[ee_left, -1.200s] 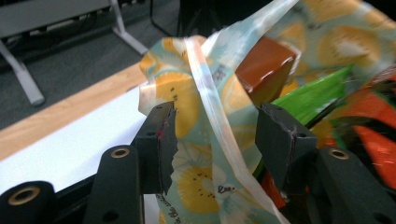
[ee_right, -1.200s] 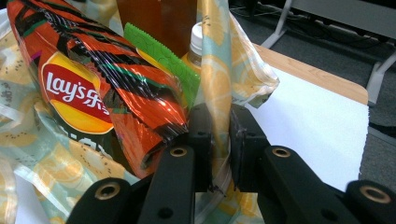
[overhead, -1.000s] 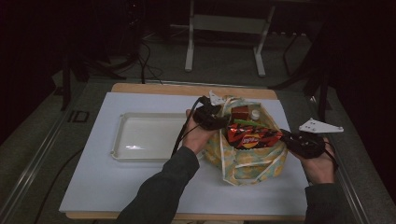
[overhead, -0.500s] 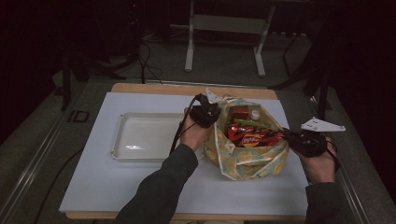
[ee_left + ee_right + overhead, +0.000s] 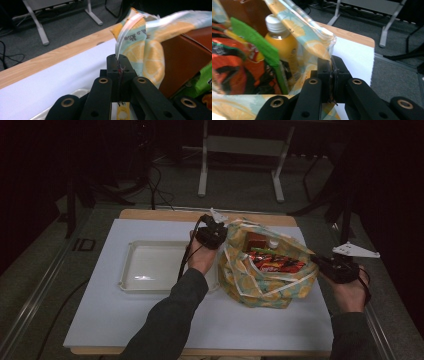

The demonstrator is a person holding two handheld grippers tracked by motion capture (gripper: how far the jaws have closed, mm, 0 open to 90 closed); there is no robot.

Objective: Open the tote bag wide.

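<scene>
A lemon-print bag (image 5: 265,287) stands on the white mat, its mouth held wide between both grippers. My left gripper (image 5: 225,231) is shut on the bag's left rim (image 5: 130,37), with the fabric pinched between the pads. My right gripper (image 5: 316,262) grips the right rim (image 5: 322,47); its jaws have just been closing, and the cloth is pressed between them. Inside the bag are red-orange snack packets (image 5: 275,262), a green packet (image 5: 254,37), an orange drink bottle (image 5: 280,47) with a white cap and a brown carton (image 5: 185,57).
A shallow white tray (image 5: 170,243) lies on the mat left of the bag, under my left forearm. The wooden table edge (image 5: 160,215) runs along the far side. A grey stand (image 5: 240,165) and cables are on the floor beyond.
The left gripper moved away from me and a little left, drawing the bag's left rim with it. The bag's mouth now stands wider. The right hand has hardly moved.
</scene>
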